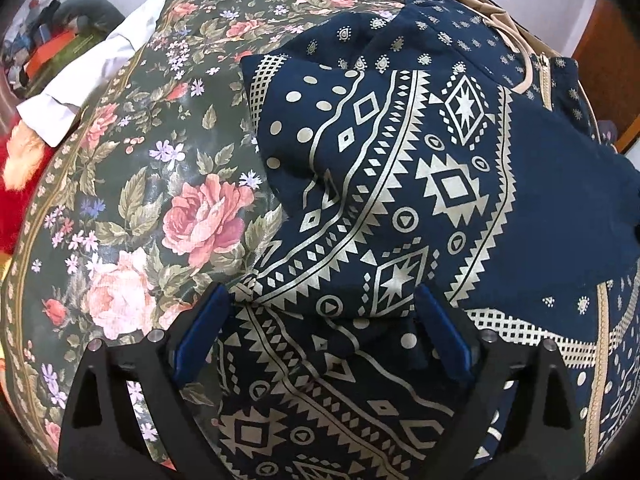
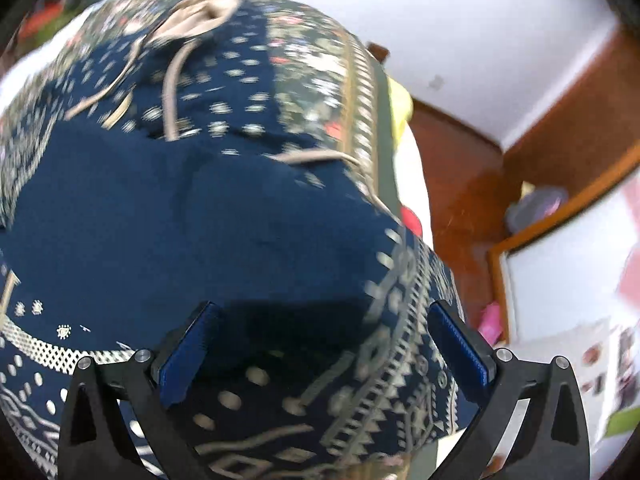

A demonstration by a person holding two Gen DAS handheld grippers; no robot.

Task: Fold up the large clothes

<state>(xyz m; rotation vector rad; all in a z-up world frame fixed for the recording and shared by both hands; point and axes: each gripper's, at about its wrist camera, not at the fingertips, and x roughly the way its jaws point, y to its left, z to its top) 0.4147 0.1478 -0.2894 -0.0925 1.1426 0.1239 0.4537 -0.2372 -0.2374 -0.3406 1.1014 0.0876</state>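
A large navy garment (image 1: pixel 400 184) with a cream geometric print and beige trim lies partly folded on a dark floral bedspread (image 1: pixel 132 208). One printed flap is turned over on top of it. My left gripper (image 1: pixel 322 308) is open just above the folded printed edge, its blue pads (image 1: pixel 200 332) on either side. My right gripper (image 2: pixel 324 320) is open over the garment's plain navy part (image 2: pixel 180 216) near the bed's right edge. That view is blurred by motion.
A white cloth (image 1: pixel 92 76) lies at the bed's far left, with red fabric (image 1: pixel 16 200) and clutter beyond. In the right wrist view the bed's edge (image 2: pixel 384 152) drops to a brown floor (image 2: pixel 464 184) beside a white wall and wooden framing (image 2: pixel 560 216).
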